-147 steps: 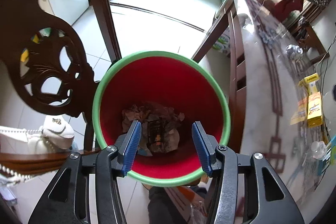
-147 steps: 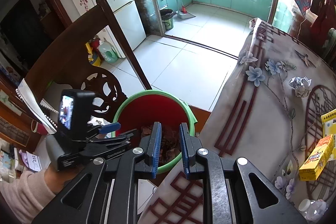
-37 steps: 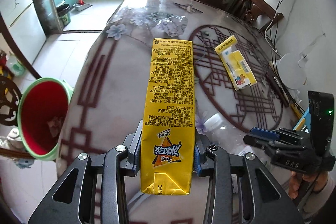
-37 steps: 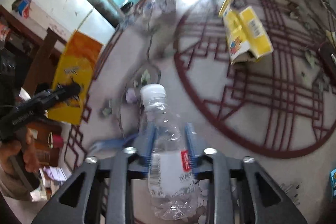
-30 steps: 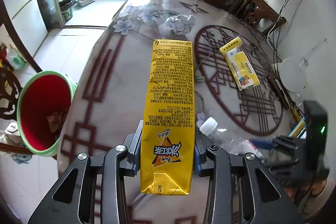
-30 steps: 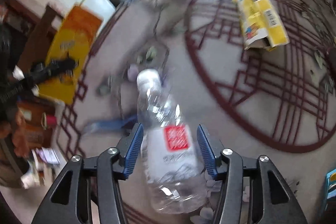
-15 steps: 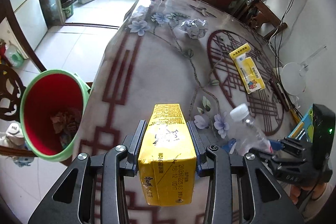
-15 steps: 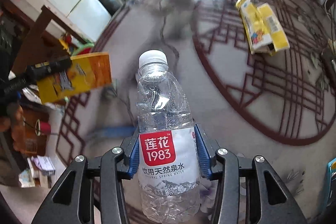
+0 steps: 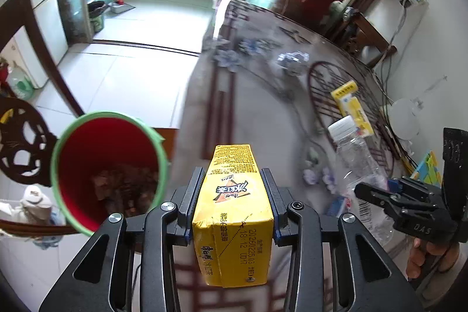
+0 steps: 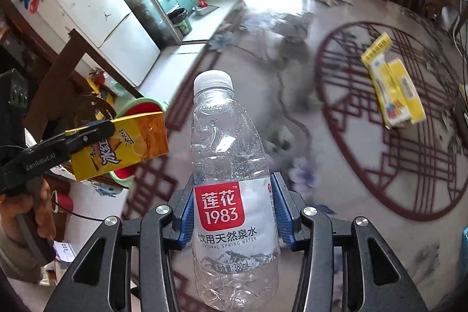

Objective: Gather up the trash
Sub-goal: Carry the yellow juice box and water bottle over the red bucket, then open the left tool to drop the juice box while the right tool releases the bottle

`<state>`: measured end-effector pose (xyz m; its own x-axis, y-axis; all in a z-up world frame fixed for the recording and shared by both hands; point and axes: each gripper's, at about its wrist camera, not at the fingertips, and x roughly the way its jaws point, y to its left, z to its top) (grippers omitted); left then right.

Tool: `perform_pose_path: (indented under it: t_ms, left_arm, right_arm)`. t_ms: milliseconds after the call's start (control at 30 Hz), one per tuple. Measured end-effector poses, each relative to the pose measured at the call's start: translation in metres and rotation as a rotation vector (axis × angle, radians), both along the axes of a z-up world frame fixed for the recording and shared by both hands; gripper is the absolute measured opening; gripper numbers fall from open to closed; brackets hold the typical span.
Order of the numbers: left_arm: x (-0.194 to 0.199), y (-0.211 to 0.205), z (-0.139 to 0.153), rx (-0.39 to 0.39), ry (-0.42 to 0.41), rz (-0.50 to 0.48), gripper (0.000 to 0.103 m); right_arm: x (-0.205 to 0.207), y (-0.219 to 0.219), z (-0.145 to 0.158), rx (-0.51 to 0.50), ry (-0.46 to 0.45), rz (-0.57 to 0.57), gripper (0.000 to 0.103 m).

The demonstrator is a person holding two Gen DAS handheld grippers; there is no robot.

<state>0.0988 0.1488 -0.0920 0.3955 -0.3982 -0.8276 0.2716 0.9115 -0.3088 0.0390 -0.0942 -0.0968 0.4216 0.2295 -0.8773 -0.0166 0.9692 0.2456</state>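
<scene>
My left gripper [image 9: 232, 186] is shut on a yellow drink carton [image 9: 232, 212] and holds it above the table edge, right of the red bin with a green rim [image 9: 108, 165]. The bin holds crumpled trash. My right gripper [image 10: 232, 201] is shut on a clear plastic water bottle [image 10: 229, 165] with a red label, held over the table. The carton [image 10: 122, 142] and left gripper show at the left of the right wrist view, in front of the bin [image 10: 143, 104]. The bottle [image 9: 356, 154] shows at the right of the left wrist view.
A crumpled foil ball [image 9: 292, 60] and a flattened yellow box [image 10: 392, 86] lie on the patterned table [image 10: 351, 151]. A dark carved wooden chair [image 9: 23, 148] stands beside the bin. A white fridge [image 10: 96, 16] and tiled floor lie beyond.
My left gripper has swung left toward the bin with the carton. My right gripper holds the bottle and has turned toward the table's far-left edge.
</scene>
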Motion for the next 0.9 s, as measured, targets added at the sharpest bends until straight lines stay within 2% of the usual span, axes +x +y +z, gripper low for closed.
perform_pose_path:
  t_ms: [467, 600, 900]
  left_arm:
    - [0.019, 0.110, -0.022, 0.045, 0.018, 0.179, 0.036]
    - [0.023, 0.131, -0.034, 0.065, 0.044, 0.226, 0.036]
    - [0.033, 0.155, -0.060, 0.102, 0.095, 0.267, 0.036]
  right_arm:
    - [0.055, 0.122, -0.003, -0.002, -0.013, 0.152, 0.044]
    - [0.073, 0.156, -0.009, 0.015, -0.008, 0.197, 0.044]
    - [0.106, 0.210, -0.038, 0.058, 0.035, 0.271, 0.045]
